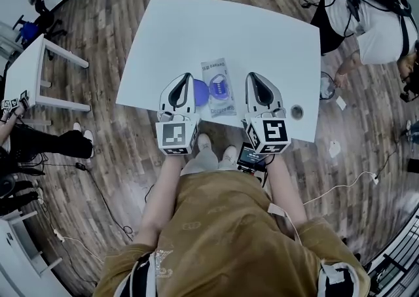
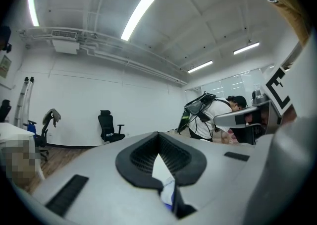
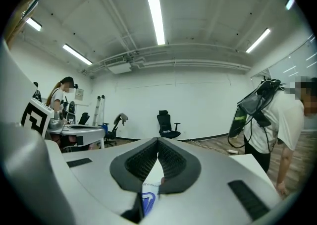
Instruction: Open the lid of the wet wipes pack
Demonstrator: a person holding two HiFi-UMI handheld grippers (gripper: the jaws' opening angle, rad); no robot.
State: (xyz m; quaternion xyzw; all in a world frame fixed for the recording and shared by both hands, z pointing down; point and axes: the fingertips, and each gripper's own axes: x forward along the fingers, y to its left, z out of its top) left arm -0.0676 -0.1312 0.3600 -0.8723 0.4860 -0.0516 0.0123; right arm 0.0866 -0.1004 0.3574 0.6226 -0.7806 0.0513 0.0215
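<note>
Nearest us is our tan top (image 1: pixel 222 224), with both arms reaching out to the near edge of the white table (image 1: pixel 262 34). The wet wipes pack (image 1: pixel 218 86) lies flat there, between the two grippers and close to that edge.

We hold the left gripper (image 1: pixel 181 78) just left of the pack and the right gripper (image 1: pixel 256 77) just right of it. In each gripper view the jaw tips meet, and we see nothing pinched between them. Only the table and a sliver of the pack's print (image 3: pixel 148 200) show through the gap behind the tips.

A round blue lid (image 1: pixel 200 93) sits at the pack's left side, against the left gripper. We judge that it is already folded out and open, with the oval dispensing hole bare on top. If so, little is left but to draw the grippers clear, though we cannot confirm the hinge from here.
</note>
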